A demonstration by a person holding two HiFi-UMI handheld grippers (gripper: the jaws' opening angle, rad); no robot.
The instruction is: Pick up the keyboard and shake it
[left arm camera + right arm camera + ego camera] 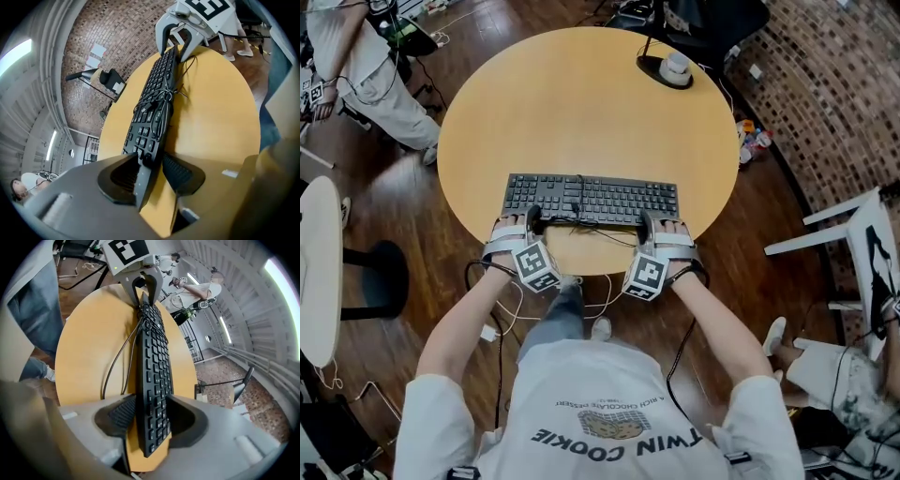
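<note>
A black keyboard lies flat near the front edge of the round wooden table, with its cable bunched on top. My left gripper straddles the keyboard's left end and my right gripper straddles its right end. In the left gripper view the keyboard runs between the left gripper's jaws with a gap at one pad. In the right gripper view the keyboard stands between the right gripper's jaws, with table showing beside it. Both grippers are open.
A black stand base with a white object sits at the table's far right. A person stands at the upper left. A white chair is at the right and a white round table at the left.
</note>
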